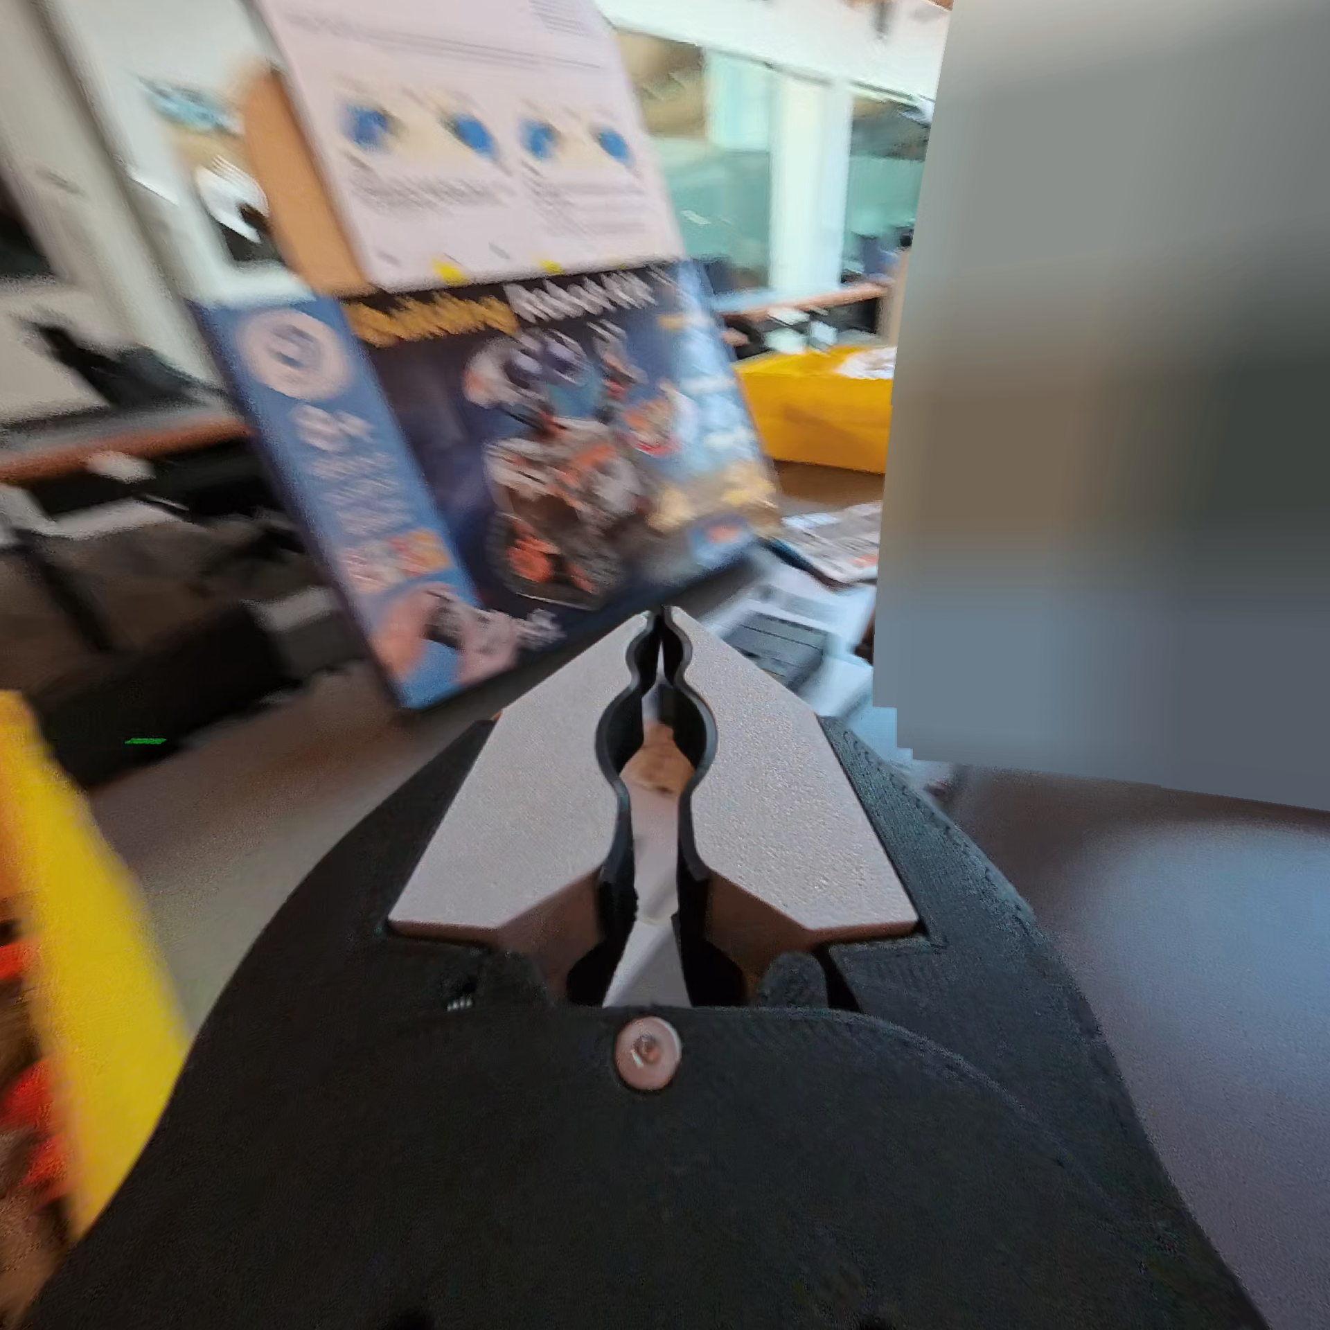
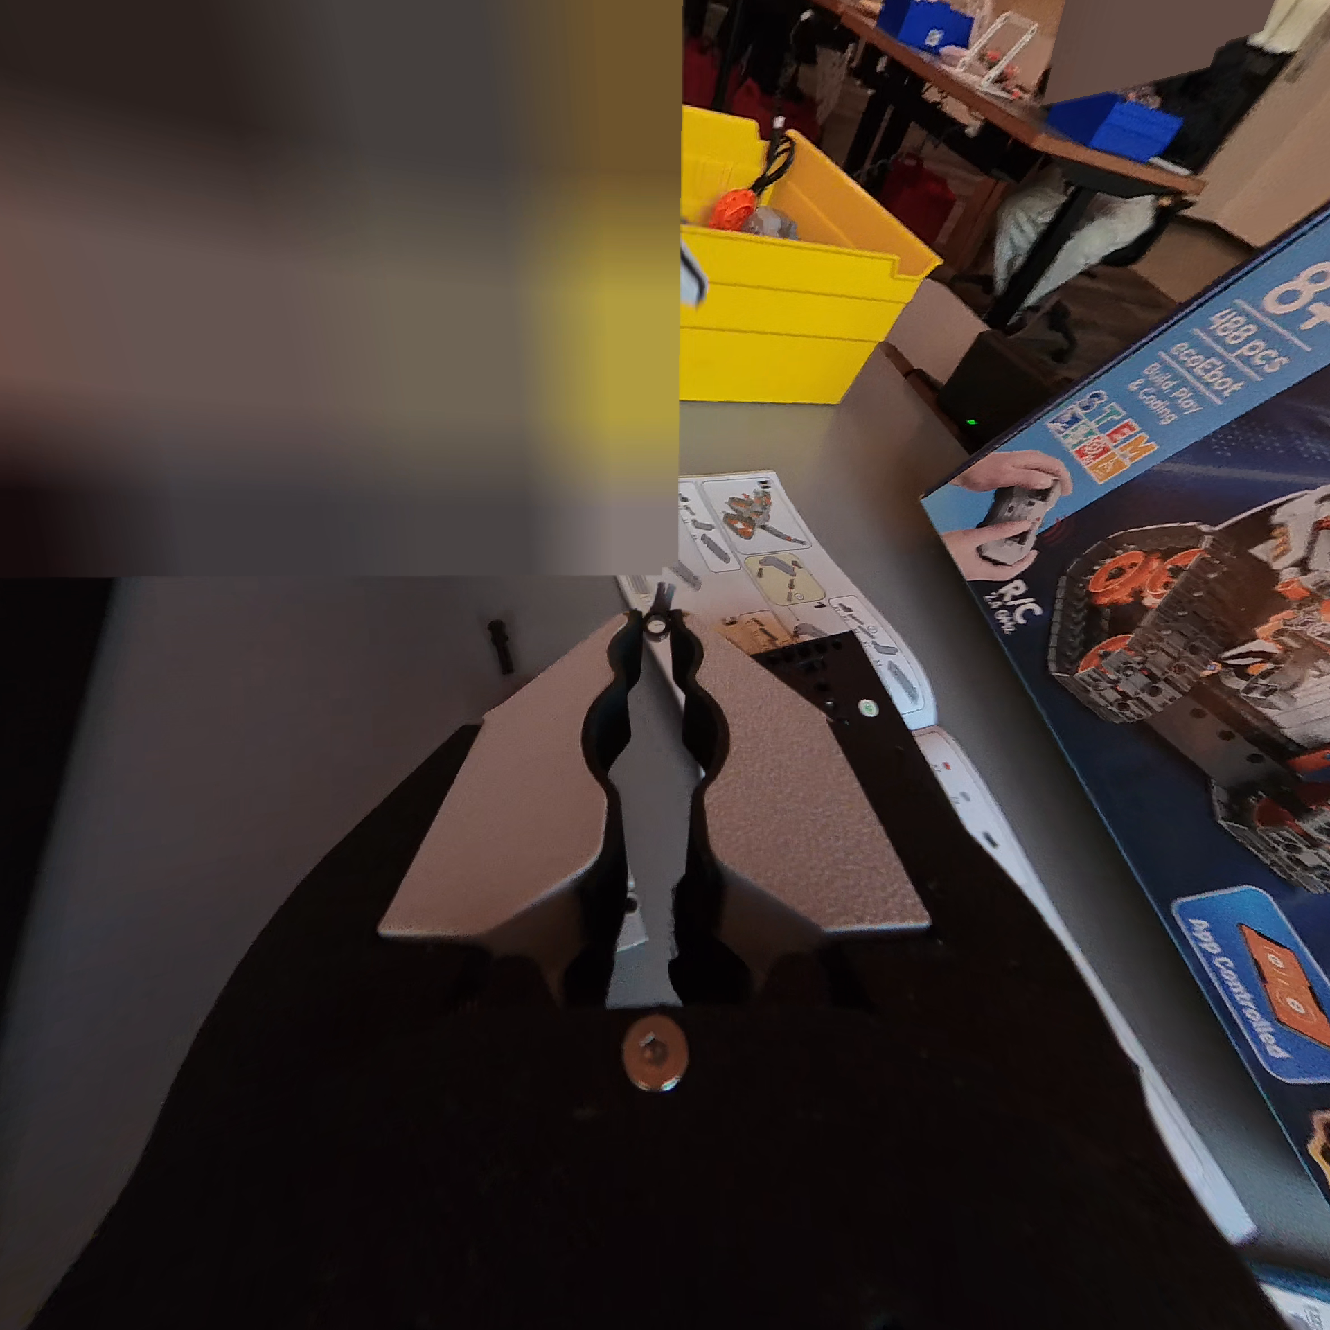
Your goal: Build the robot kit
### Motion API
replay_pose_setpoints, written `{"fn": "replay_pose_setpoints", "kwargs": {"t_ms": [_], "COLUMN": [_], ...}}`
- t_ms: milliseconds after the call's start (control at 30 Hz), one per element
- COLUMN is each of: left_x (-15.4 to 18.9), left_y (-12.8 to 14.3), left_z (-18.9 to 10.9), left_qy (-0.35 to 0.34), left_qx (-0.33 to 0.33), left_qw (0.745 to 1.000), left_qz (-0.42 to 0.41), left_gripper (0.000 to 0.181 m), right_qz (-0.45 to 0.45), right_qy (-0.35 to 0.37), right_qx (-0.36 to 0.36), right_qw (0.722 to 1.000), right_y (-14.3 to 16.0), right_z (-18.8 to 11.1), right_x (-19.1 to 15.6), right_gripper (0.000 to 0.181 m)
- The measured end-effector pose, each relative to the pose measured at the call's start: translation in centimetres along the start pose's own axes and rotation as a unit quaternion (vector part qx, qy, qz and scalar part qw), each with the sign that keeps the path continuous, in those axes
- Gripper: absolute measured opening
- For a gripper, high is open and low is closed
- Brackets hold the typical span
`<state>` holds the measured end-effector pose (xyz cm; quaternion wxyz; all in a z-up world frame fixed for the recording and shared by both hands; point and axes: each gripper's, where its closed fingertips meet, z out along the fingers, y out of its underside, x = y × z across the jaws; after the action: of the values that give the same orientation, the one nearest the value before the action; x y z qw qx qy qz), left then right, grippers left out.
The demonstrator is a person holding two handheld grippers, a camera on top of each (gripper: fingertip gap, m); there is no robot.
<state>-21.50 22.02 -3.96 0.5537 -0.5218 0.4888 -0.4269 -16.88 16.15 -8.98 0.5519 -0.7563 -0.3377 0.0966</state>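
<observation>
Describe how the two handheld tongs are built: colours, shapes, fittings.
Both match. The left tongs and right tongs each have a textured black body that widens toward the camera, two flat, pale grey fingers tapering to a point, and black wavy inner pads. A silver screw sits at the centre of the base. No cables or sleeves show.

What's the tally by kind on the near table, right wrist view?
Yellow bin: 1
Blue kit box: 1
Instruction booklet: 1
Loose black pin: 1
Small ring-ended part in the right tool: 1
Total: 5
</observation>
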Motion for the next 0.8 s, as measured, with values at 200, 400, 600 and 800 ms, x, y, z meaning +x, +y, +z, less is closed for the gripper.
{"fn": "replay_pose_setpoints", "kwargs": {"t_ms": [200,400,600,800], "left_x": [1.1,-3.0,-2.2,-2.6], "left_y": [-1.7,-5.5,-5.2,-4.9], "left_z": [-0.6,-3.8,-3.4,-3.2], "left_qy": [0.074,-0.005,0.003,0.002], "left_qx": [0.037,0.176,0.169,0.166], "left_qw": [0.994,0.974,0.978,0.977], "left_qz": [-0.075,-0.145,-0.125,-0.138], "left_gripper": [0.0,0.0,0.0,0.0], "right_qz": [0.066,0.055,0.056,0.045], "right_qy": [-0.143,-0.104,-0.138,-0.142], "right_qx": [-0.013,-0.154,-0.184,-0.186], "right_qw": [0.988,0.981,0.972,0.971], "right_y": [-0.4,3.0,4.3,4.8], "right_z": [1.9,5.2,5.5,5.5], "right_x": [-6.4,-9.1,-10.4,-10.4], "right_gripper": [0.006,0.007,0.007,0.008]}}
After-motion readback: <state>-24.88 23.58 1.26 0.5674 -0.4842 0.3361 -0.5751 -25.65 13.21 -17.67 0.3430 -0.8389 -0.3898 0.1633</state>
